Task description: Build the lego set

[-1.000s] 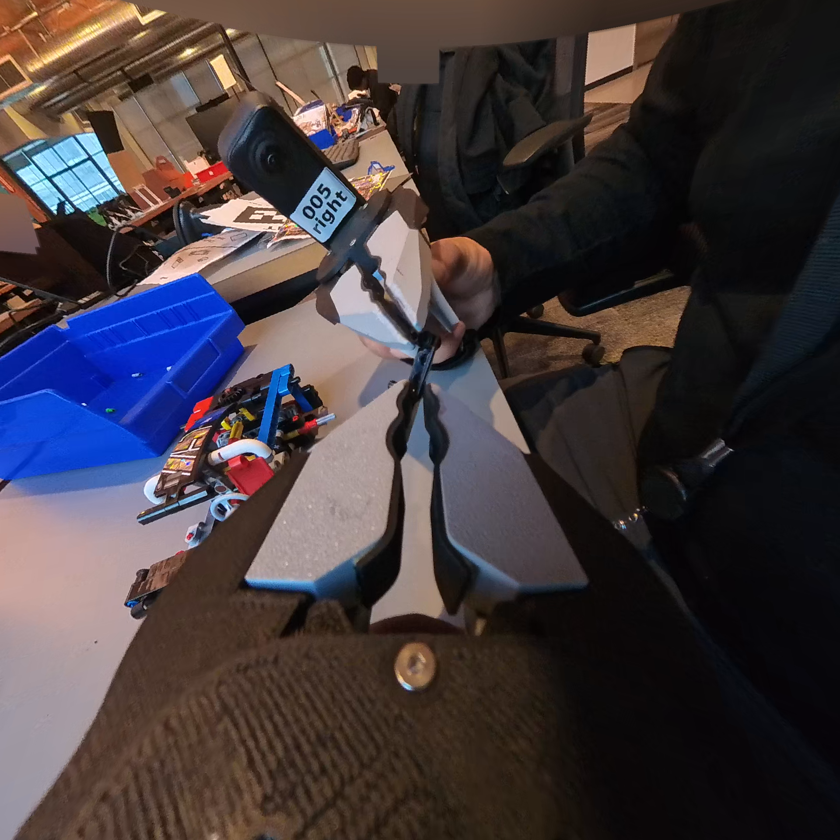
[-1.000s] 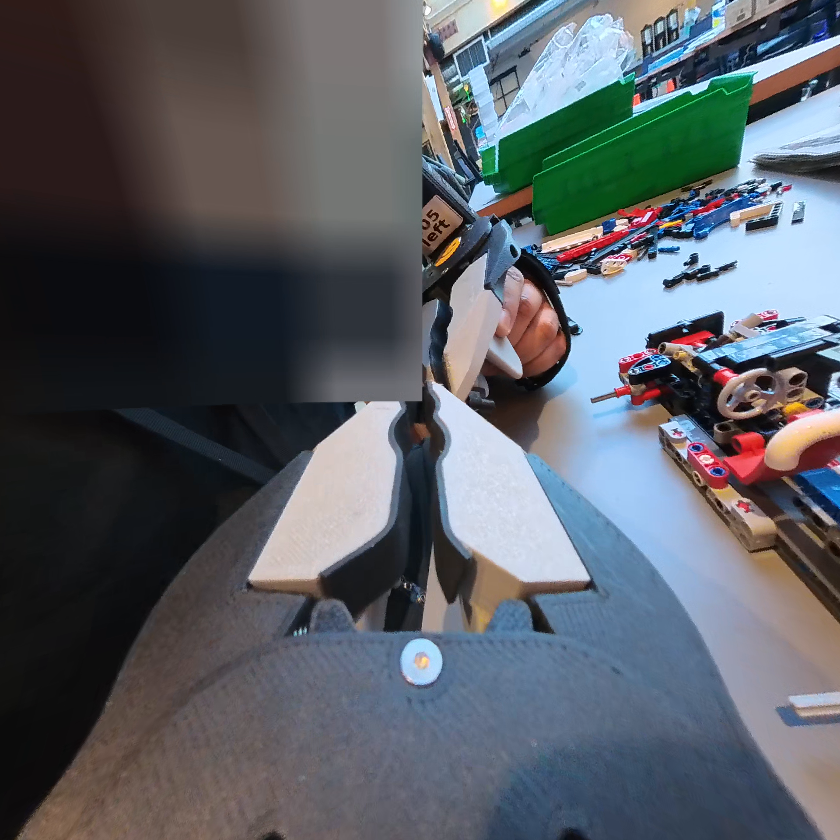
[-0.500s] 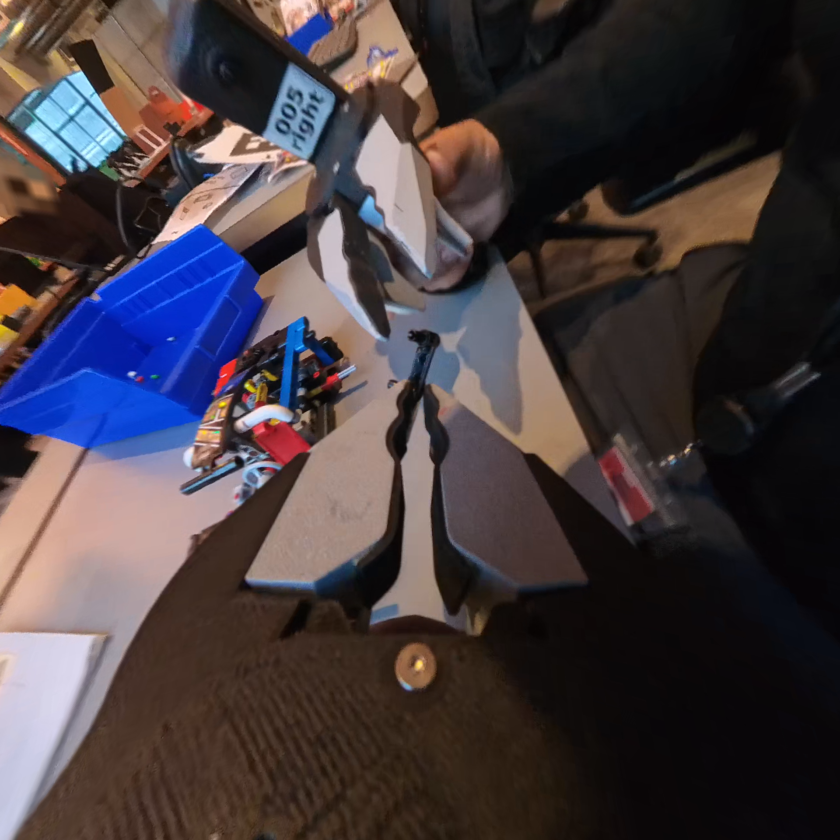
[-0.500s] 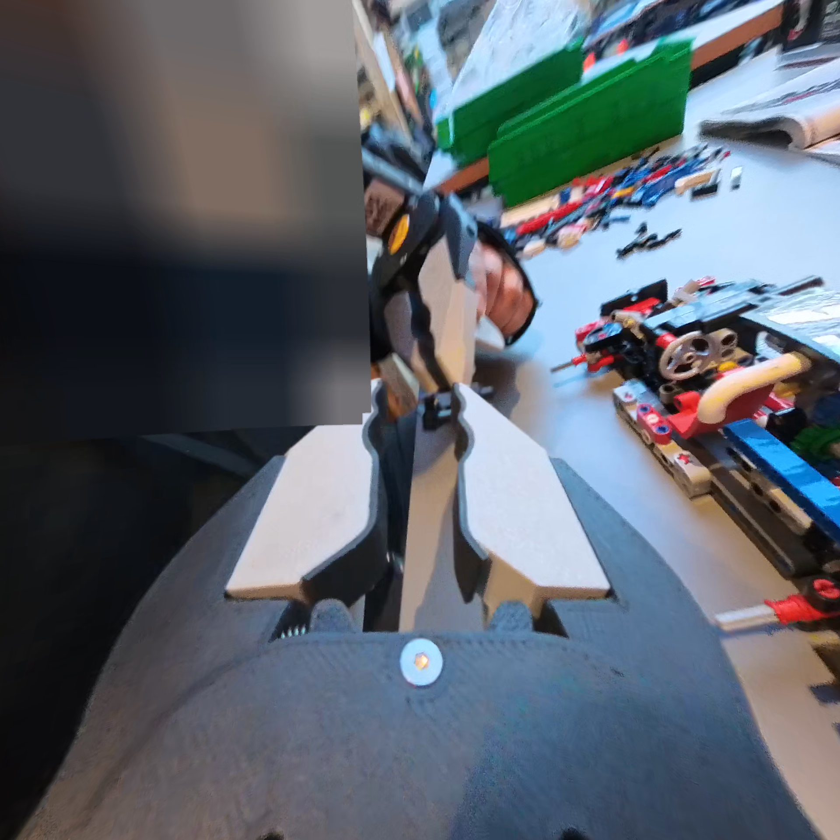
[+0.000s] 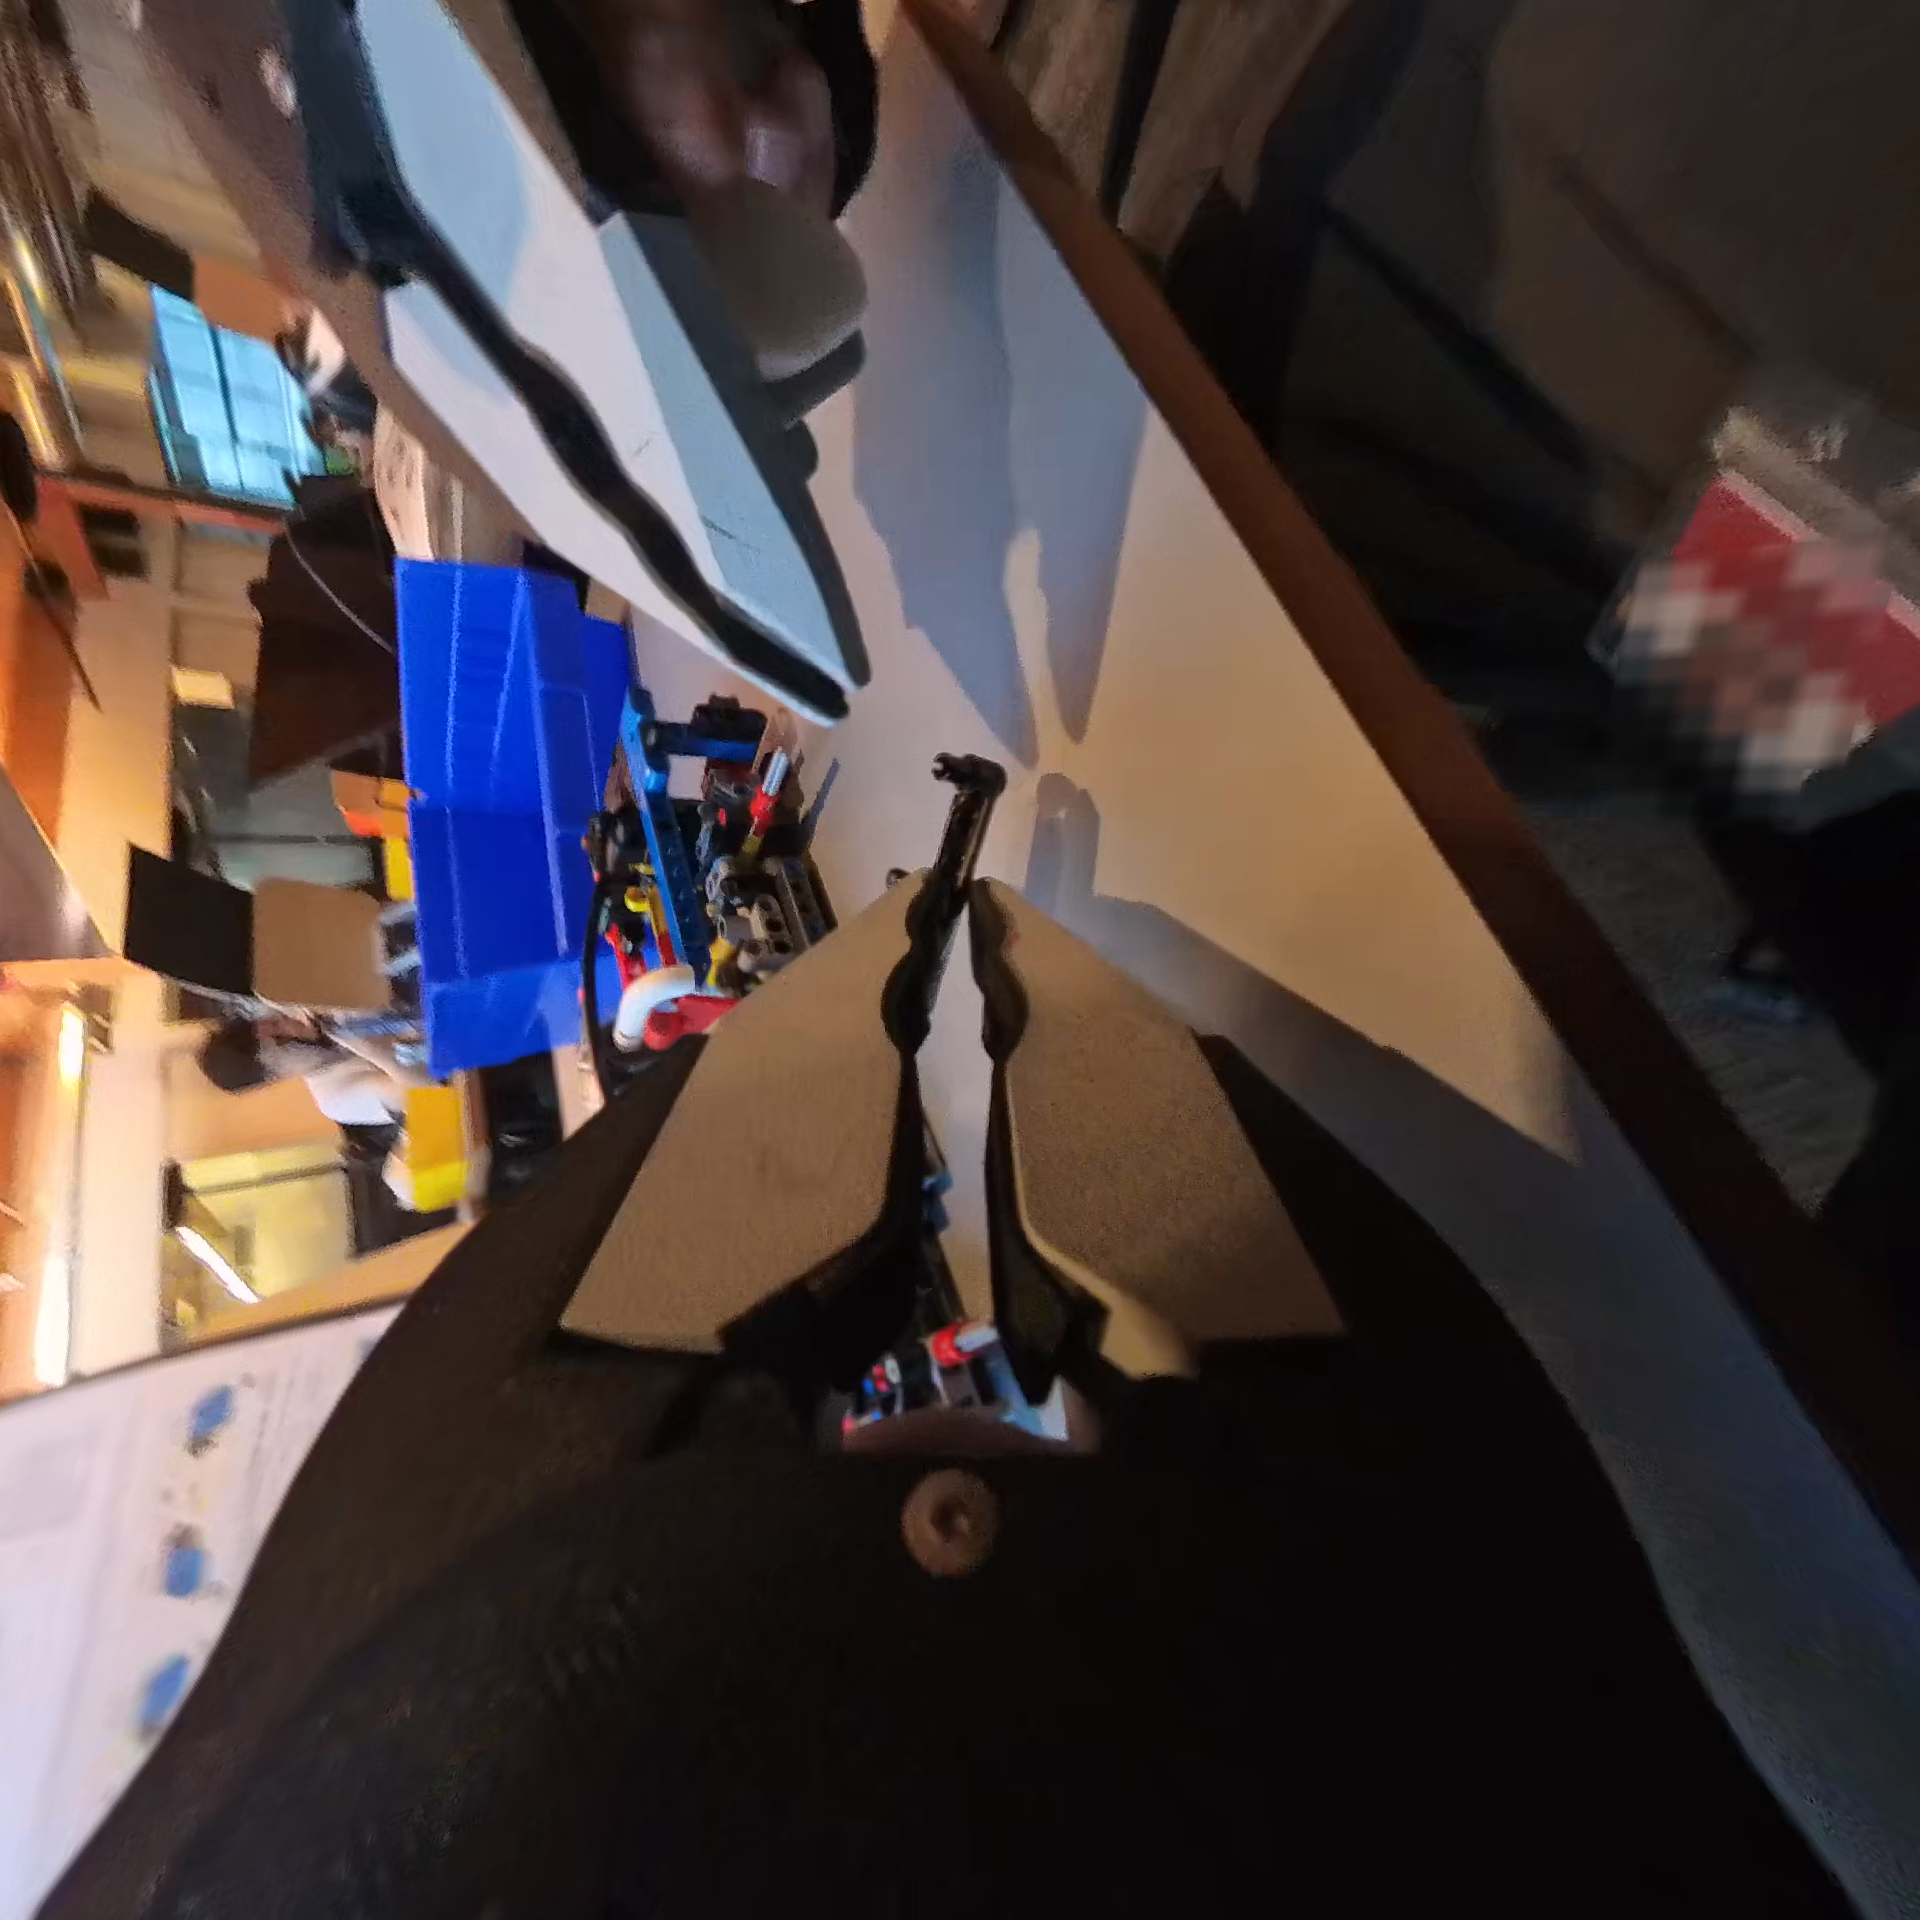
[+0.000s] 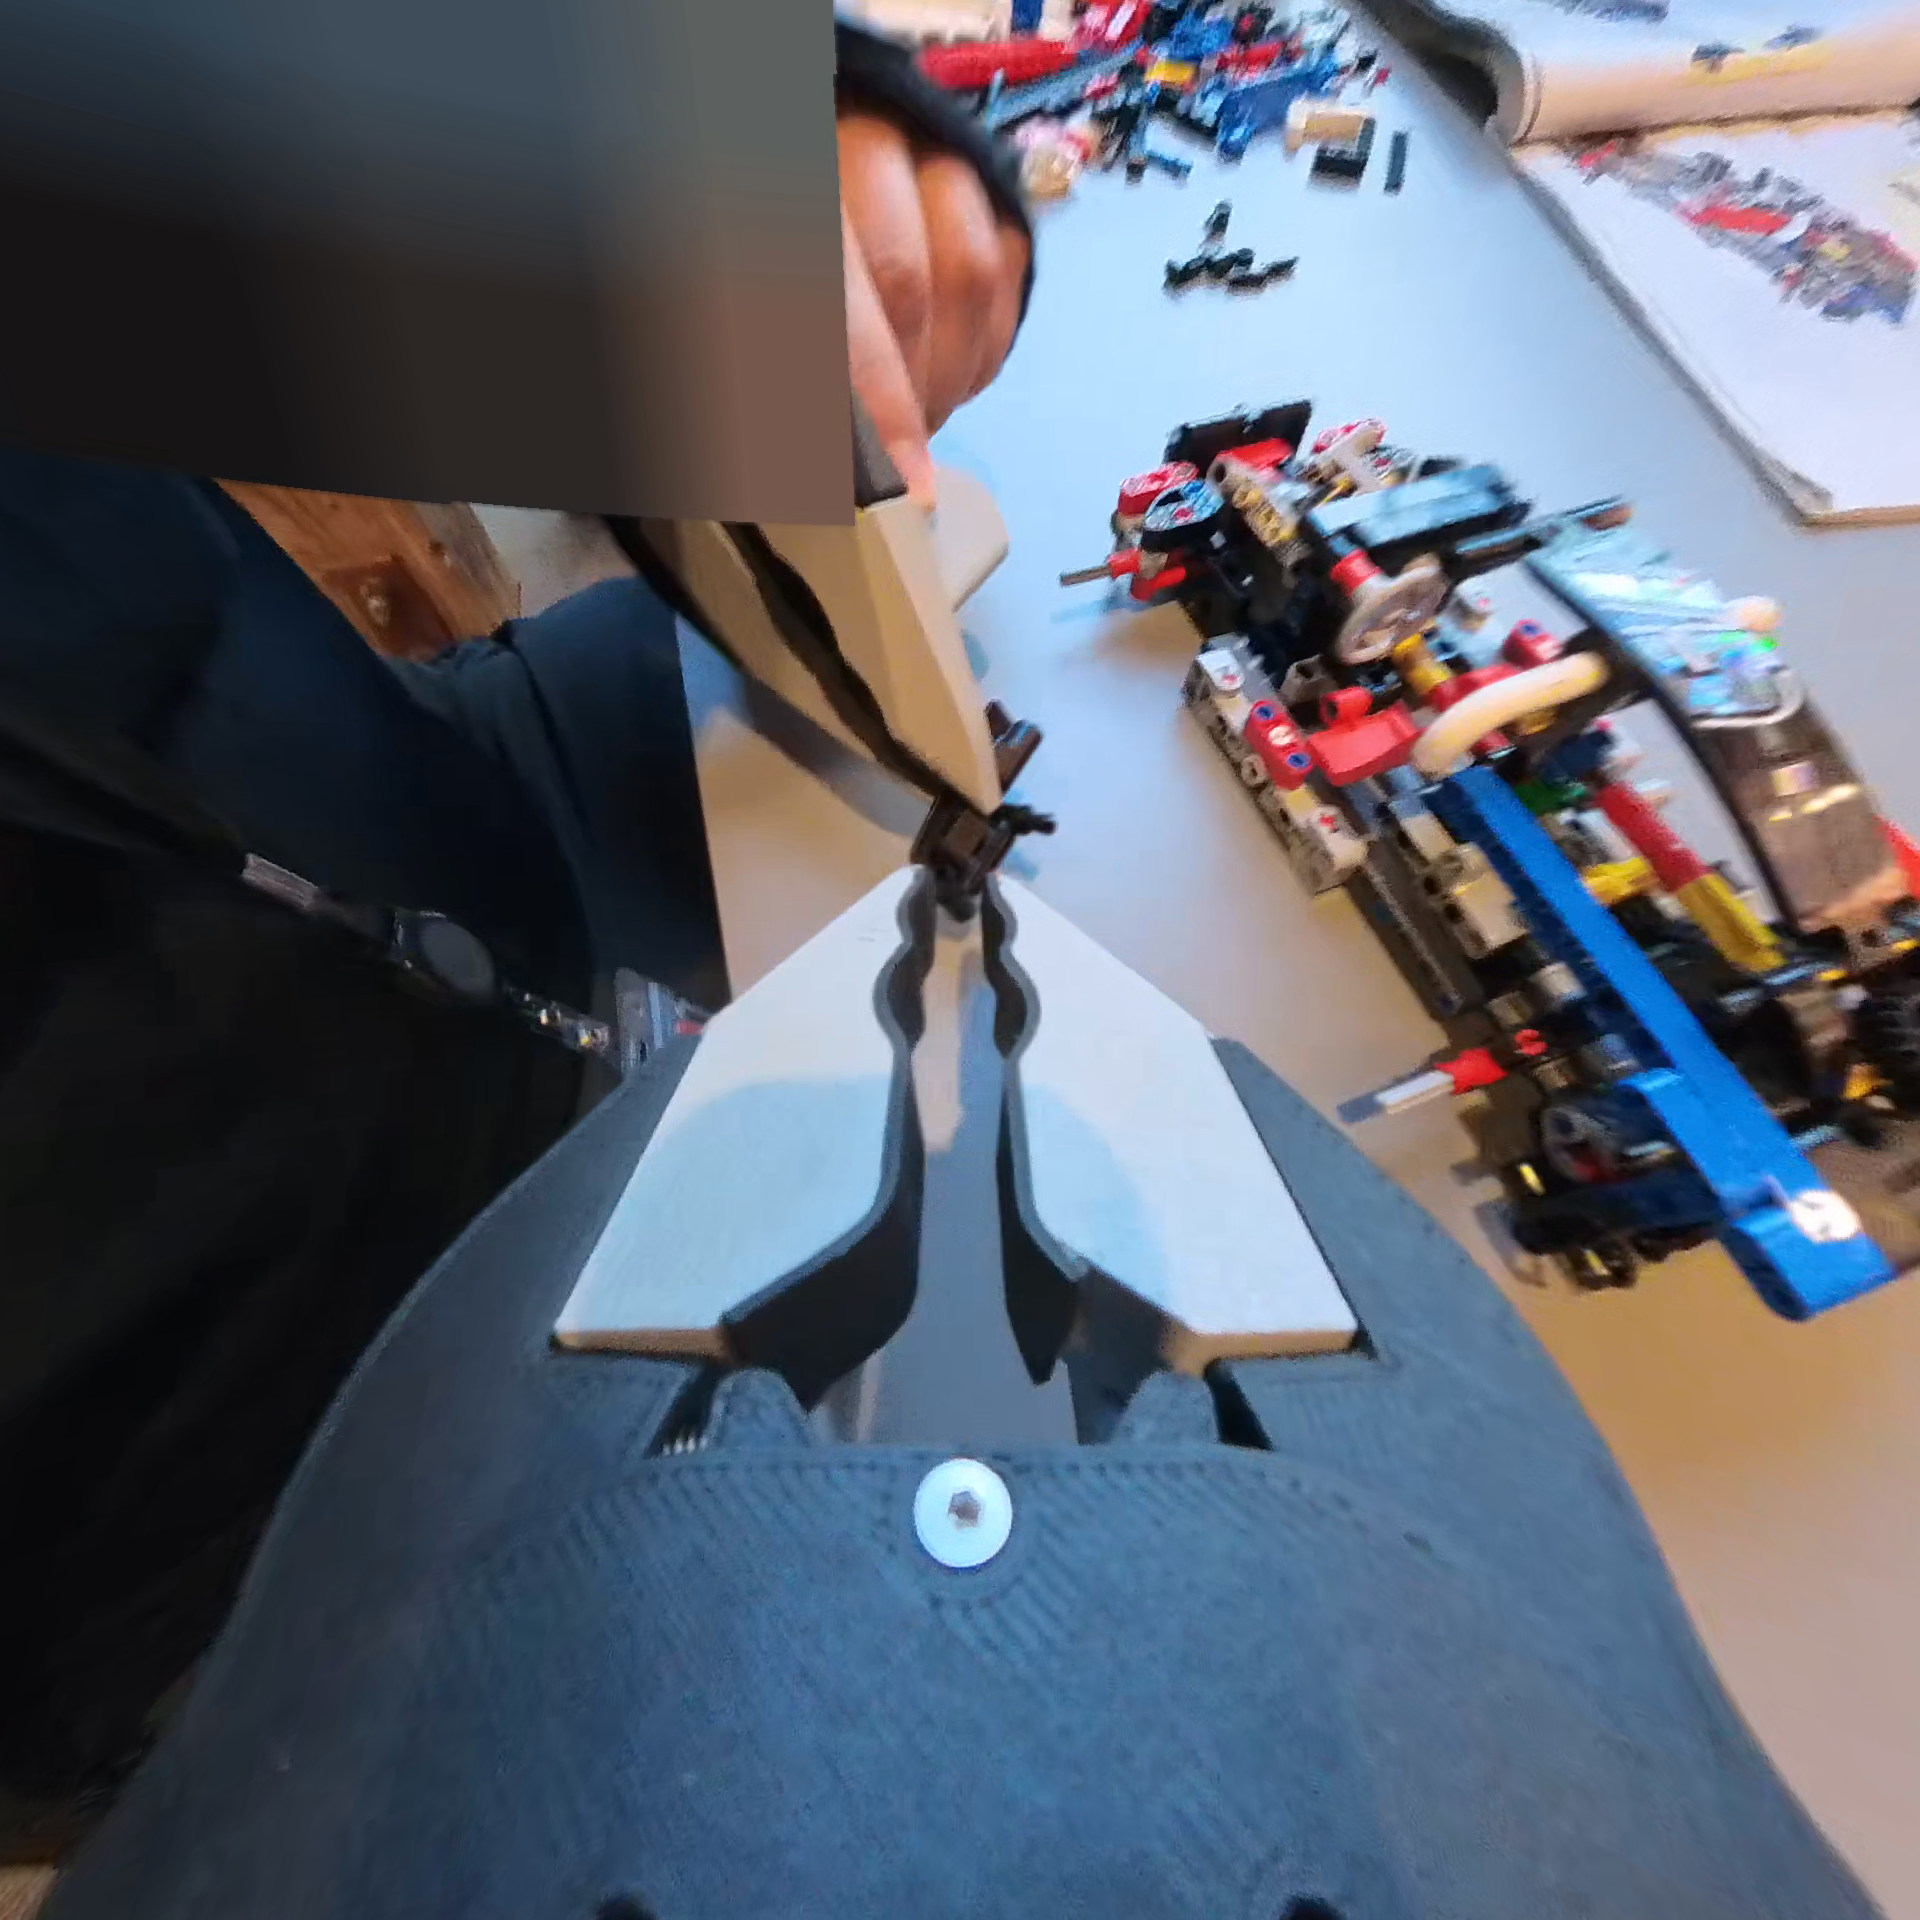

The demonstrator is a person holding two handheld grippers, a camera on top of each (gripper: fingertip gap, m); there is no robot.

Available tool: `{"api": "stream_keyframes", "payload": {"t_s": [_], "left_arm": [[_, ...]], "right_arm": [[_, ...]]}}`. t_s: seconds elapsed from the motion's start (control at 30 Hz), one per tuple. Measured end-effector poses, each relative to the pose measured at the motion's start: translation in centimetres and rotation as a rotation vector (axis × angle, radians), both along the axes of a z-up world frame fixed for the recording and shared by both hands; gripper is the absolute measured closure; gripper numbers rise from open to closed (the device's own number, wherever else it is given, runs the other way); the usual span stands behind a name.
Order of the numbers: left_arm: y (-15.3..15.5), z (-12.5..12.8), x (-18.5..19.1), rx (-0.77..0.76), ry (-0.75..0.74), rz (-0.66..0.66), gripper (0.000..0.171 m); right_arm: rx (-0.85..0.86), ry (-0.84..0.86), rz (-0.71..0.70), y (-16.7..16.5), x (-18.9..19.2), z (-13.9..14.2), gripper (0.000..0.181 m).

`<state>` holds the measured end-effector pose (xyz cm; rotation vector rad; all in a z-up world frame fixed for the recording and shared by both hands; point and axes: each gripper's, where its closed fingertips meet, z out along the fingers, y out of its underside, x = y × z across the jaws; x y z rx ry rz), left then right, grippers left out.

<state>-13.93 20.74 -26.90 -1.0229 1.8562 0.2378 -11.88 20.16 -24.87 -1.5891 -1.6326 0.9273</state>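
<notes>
Grey table — workshop clutter beyond

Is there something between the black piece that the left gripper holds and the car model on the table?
Nothing visible. The left gripper pinches the thin black piece above the table, and only bare tabletop lies between it and the car model. The right gripper hangs close to the piece's far end, not on that path.

Blue plastic bin on grey table, far side. White printed sheets at table's far right edge. Window in blurred bkgd, orange walls nearby. Yellow obj below bin, too blurred to ID.
</notes>
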Motion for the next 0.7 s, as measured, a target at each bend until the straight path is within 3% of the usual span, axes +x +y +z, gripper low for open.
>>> {"api": "stream_keyframes", "payload": {"t_s": [0.13, 0.3, 0.7], "left_arm": [[-0.8, -0.6, 0.6, 0.022, 0.060, -0.104, 0.171], [-1.1, -1.2, 1.1, -0.077, 0.054, -0.182, 0.170], [-0.8, -1.6, 0.8, -0.154, 0.014, -0.215, 0.171]], "right_arm": [[0.042, -0.097, 0.058, -1.3, 0.1, -1.4, 0.171], [0.339, -0.173, 0.155, -1.5, -0.5, -2.0, 0.176], [0.370, -0.222, 0.266, -1.6, -0.8, -3.2, 0.179]]}}
